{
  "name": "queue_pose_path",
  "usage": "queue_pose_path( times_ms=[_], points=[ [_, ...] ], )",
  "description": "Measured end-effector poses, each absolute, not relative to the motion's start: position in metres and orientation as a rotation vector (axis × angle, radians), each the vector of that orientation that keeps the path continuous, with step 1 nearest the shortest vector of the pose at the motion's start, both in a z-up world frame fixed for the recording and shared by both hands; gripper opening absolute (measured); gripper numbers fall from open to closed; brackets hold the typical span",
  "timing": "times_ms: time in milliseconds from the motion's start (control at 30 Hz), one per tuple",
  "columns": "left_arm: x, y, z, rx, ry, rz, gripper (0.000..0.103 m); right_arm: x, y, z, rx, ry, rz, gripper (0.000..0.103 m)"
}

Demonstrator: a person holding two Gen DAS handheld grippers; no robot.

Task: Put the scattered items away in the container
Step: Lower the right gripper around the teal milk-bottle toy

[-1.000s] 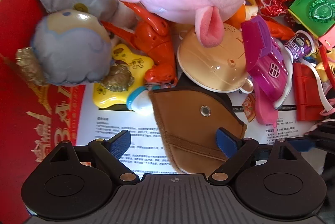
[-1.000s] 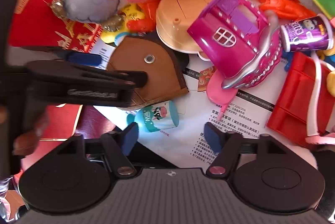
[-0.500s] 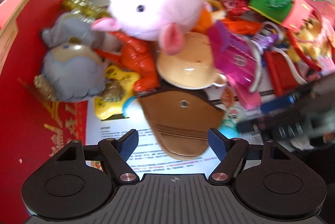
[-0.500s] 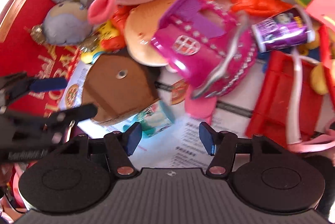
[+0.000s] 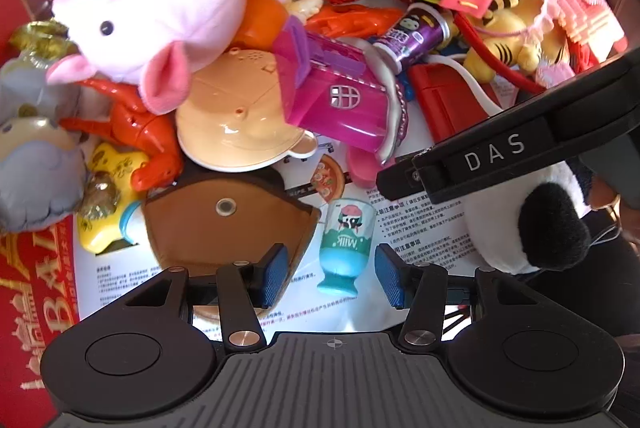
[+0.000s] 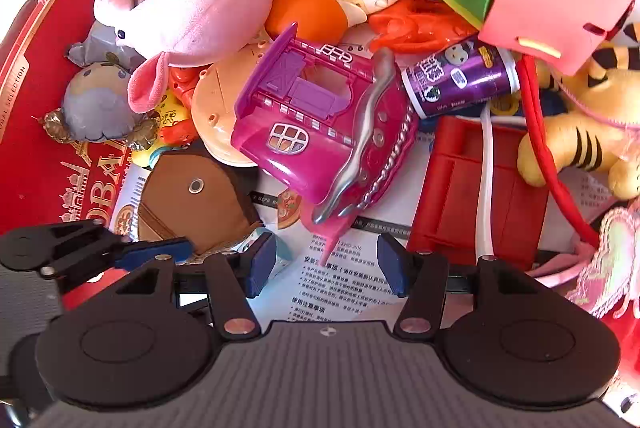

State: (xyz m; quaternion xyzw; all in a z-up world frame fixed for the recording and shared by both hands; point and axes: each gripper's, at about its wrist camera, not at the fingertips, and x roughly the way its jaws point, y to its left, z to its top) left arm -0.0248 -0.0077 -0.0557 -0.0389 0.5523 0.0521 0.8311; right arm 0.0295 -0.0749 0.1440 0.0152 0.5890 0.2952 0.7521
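Note:
A heap of toys fills a red box (image 5: 28, 292) lined with printed paper (image 5: 424, 228). My left gripper (image 5: 331, 275) is open, its blue pads either side of a small teal milk bottle toy (image 5: 345, 244) that lies on the paper. A brown pouch (image 5: 224, 224) lies just left of it. My right gripper (image 6: 323, 265) is open and empty over the paper, below a magenta toy house (image 6: 312, 132); its arm also shows in the left wrist view (image 5: 500, 152). The left gripper's pad (image 6: 156, 250) shows at the left of the right wrist view.
A pink plush pig (image 5: 160, 16), a tan dome toy (image 5: 236, 124), an orange lobster (image 5: 144, 124), a purple can (image 6: 460, 80), a red plastic tray (image 6: 476, 188), a tiger plush (image 6: 580, 132) and a panda plush (image 5: 532, 220) crowd around. The red box wall (image 6: 48, 68) stands at left.
The left gripper has shifted right, from over the brown pouch to around the milk bottle. The right gripper has moved right and up, away from the bottle.

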Motion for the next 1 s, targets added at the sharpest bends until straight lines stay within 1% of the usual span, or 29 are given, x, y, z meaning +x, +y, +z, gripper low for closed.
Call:
queue_pose_path(
  times_ms=[33,100,133,167,333,500,567,633,733,767,867,1000],
  points=[
    [-0.024,-0.01,-0.057,-0.081,1.176,0.104,0.061,0.029,-0.075,0.144,0.043,1.291,0.645,0.061],
    [-0.02,-0.01,-0.062,-0.12,1.207,0.073,0.028,0.03,-0.076,0.144,0.061,1.302,0.646,0.061],
    [-0.019,-0.01,-0.067,-0.148,1.228,0.063,0.019,0.029,-0.077,0.144,0.069,1.308,0.646,0.062],
    [-0.018,-0.009,-0.07,-0.174,1.237,0.054,0.017,0.029,-0.077,0.143,0.077,1.315,0.645,0.063],
    [-0.017,-0.009,-0.071,-0.21,1.218,0.043,0.018,0.028,-0.08,0.141,0.113,1.341,0.638,0.063],
    [-0.017,-0.014,-0.076,-0.195,1.238,0.052,0.039,0.024,-0.074,0.14,0.098,1.339,0.648,0.065],
    [-0.018,-0.015,-0.081,-0.193,1.252,0.067,0.039,0.024,-0.07,0.139,0.099,1.341,0.655,0.063],
    [-0.019,-0.014,-0.083,-0.199,1.254,0.074,0.038,0.023,-0.066,0.138,0.1,1.343,0.662,0.06],
    [-0.02,-0.012,-0.082,-0.204,1.25,0.076,0.026,0.02,-0.061,0.136,0.106,1.349,0.683,0.054],
    [-0.021,-0.012,-0.082,-0.206,1.249,0.076,0.024,0.02,-0.058,0.135,0.108,1.351,0.689,0.054],
    [-0.022,-0.012,-0.081,-0.21,1.245,0.076,0.024,0.018,-0.052,0.132,0.105,1.358,0.693,0.054],
    [-0.025,-0.015,-0.08,-0.204,1.24,0.076,0.024,0.018,-0.052,0.125,0.126,1.349,0.687,0.04]
  ],
)
